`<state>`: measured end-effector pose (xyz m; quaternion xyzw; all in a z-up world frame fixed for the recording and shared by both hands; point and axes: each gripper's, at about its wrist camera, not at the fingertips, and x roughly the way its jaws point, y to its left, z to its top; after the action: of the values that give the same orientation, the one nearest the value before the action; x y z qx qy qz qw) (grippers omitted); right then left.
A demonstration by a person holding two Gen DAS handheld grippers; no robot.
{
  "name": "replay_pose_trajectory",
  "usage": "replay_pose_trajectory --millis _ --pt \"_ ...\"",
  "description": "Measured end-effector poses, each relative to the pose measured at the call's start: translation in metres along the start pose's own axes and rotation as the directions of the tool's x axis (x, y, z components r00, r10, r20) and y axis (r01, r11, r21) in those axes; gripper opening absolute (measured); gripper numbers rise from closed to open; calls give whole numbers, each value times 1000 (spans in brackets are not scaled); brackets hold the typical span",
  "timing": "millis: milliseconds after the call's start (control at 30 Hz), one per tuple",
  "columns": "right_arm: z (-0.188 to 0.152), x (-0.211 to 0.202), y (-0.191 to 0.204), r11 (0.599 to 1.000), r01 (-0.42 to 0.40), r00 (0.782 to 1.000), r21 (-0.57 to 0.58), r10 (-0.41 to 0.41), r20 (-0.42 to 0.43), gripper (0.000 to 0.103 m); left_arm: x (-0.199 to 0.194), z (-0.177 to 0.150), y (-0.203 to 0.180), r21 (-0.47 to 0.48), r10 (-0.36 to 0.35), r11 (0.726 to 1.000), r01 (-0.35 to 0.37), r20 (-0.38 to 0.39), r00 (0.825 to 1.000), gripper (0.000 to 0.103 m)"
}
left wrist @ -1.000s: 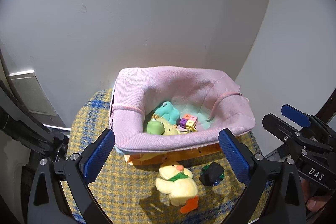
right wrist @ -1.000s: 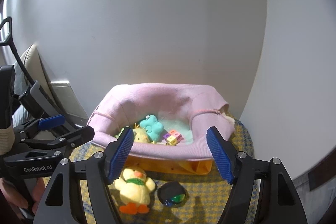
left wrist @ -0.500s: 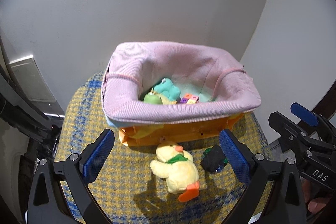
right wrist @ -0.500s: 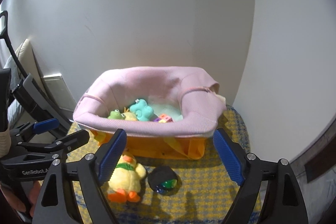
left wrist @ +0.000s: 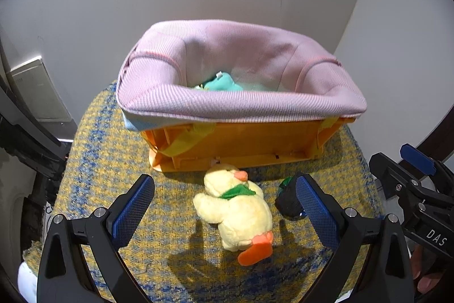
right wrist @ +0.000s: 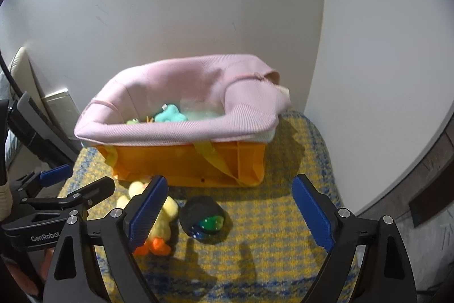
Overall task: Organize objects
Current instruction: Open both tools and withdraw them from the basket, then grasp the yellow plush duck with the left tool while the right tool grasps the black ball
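A yellow plush duck with a green scarf lies on the yellow-blue cloth in front of an orange basket lined with pink fabric. A black pouch with green inside lies right of the duck; it also shows in the left wrist view. My left gripper is open, low over the duck, fingers on either side. My right gripper is open, above the cloth near the pouch. A teal plush and a green toy lie inside the basket.
The basket stands against a white wall corner. The woven cloth covers a small round seat with edges close on all sides. A beige panel leans at the left. The right gripper shows in the left wrist view.
Both grippers have dropped lower and closer to the cloth. The duck and pouch now lie between and before the fingers, and the basket's orange side shows.
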<state>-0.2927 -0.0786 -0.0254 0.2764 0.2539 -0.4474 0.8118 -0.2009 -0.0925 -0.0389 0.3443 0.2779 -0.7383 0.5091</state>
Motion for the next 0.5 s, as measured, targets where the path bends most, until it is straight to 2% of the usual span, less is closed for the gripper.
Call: replay_pose_trajectory --millis 500 --pt "-36 34 -13 999 33 998 29 -32 -58 89 46 -28 -15 20 1 1000 1 -59 998 101"
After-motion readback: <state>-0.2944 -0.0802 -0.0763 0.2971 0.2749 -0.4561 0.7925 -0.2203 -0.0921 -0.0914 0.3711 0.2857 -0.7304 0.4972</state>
